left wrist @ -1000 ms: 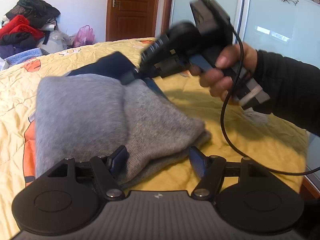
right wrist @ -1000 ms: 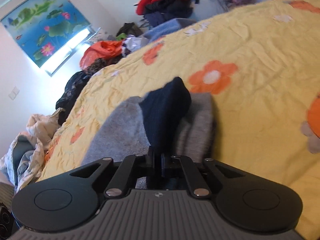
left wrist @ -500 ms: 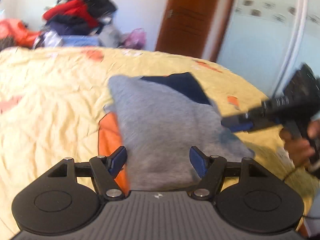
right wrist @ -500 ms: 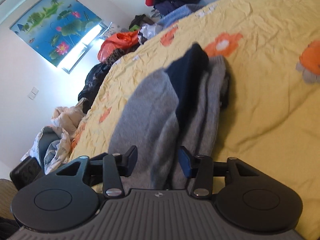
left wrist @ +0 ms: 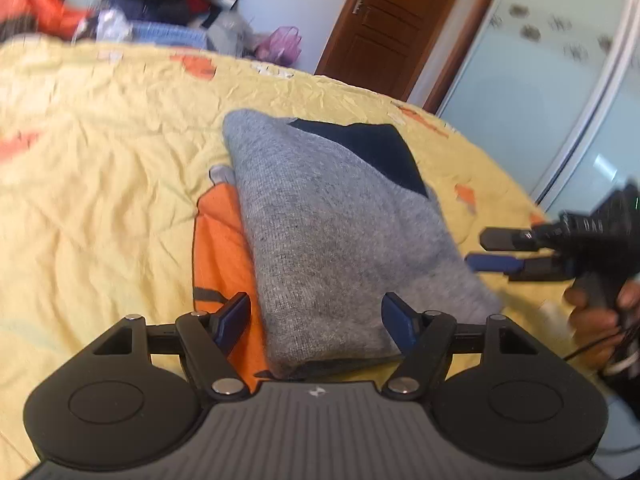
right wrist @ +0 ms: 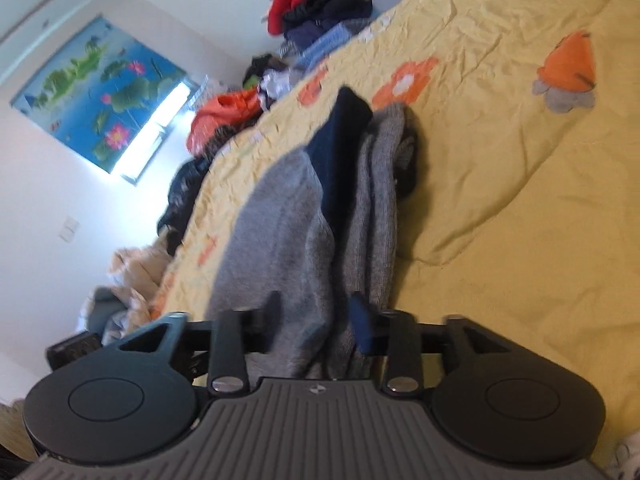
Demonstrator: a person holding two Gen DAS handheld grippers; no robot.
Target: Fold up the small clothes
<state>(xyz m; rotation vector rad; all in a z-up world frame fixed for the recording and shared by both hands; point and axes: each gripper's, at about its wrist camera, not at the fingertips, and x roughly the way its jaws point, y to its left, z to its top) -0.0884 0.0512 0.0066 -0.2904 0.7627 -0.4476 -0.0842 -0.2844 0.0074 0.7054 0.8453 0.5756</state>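
1. Yellow flowered bedspread fills both views.
2. Grey sweater lies folded on it, navy part on top.
3. Left gripper gapes, holding nothing.
4. Right gripper has just been opening, sweater edge loose between its jaws.

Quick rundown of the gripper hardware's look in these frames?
Both are matte black: ribbed grey-black body with a small white logo, two round discs, silver pivot screws, blue-padded fingers. The left gripper shows this close up; the right gripper shows from the side, a black cable trailing by the hand.
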